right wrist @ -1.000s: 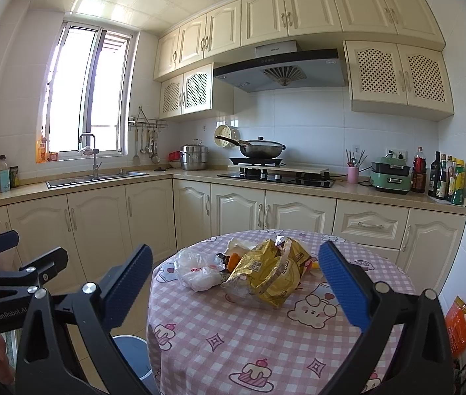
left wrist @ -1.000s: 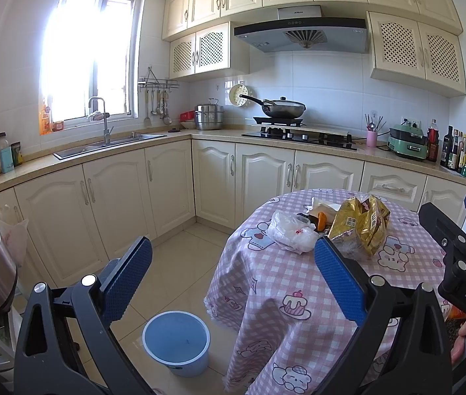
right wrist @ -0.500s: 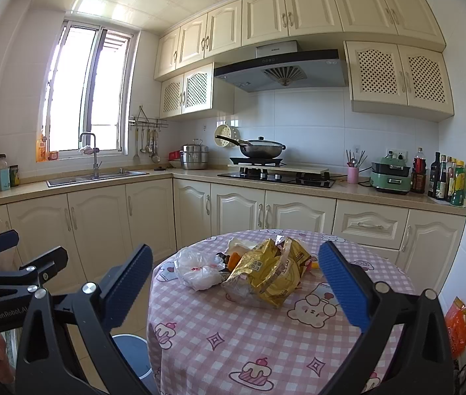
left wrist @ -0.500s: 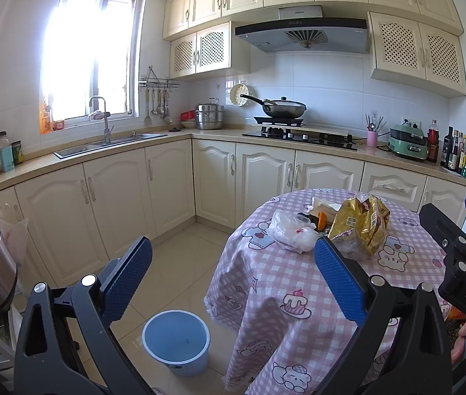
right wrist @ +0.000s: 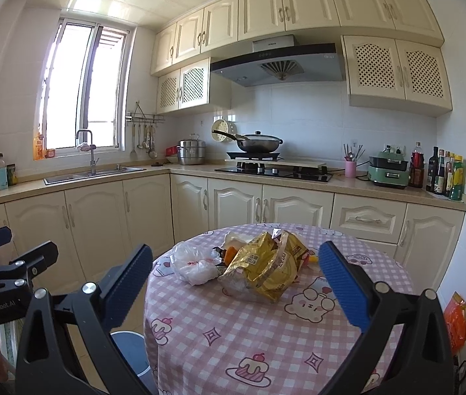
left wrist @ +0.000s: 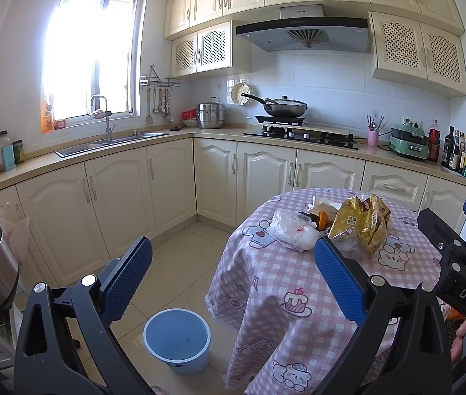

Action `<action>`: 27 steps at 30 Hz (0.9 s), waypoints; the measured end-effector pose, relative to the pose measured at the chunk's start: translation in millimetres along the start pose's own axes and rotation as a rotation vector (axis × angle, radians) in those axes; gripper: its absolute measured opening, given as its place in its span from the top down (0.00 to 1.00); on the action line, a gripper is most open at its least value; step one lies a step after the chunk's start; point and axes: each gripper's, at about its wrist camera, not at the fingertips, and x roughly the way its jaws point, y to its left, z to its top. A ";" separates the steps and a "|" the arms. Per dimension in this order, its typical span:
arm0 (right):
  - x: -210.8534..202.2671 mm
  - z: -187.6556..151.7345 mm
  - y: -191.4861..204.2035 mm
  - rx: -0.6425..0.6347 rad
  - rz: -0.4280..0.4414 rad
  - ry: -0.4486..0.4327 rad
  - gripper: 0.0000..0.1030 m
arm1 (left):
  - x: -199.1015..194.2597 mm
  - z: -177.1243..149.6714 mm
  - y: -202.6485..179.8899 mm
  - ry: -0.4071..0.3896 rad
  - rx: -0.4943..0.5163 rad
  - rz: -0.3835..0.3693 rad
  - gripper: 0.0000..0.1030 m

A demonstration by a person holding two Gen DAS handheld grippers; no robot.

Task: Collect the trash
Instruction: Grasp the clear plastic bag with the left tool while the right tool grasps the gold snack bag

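I hold both claws spread wide and empty, the left gripper [left wrist: 233, 279] above the floor by the blue bin [left wrist: 177, 339] and the right gripper [right wrist: 236, 283] short of the round table [right wrist: 265, 345]. The trash sits mid-table: a gold snack bag [right wrist: 265, 270] touching a clear plastic bag [right wrist: 193, 261]. I judge the crinkly foil could slip a 2-finger pinch or drag its neighbours along; its long axis seems to run left-right, mouth toward the stove.
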 end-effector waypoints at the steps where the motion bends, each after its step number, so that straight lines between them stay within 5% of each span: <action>1: 0.7 -0.3 -0.9 0.002 0.000 0.002 0.04 | 0.5 -0.2 -0.1 0.003 0.000 -0.001 0.07; 27: 80.4 -17.8 -50.5 0.080 -0.022 0.085 0.04 | 91.3 1.2 -38.2 0.135 0.032 -0.062 0.07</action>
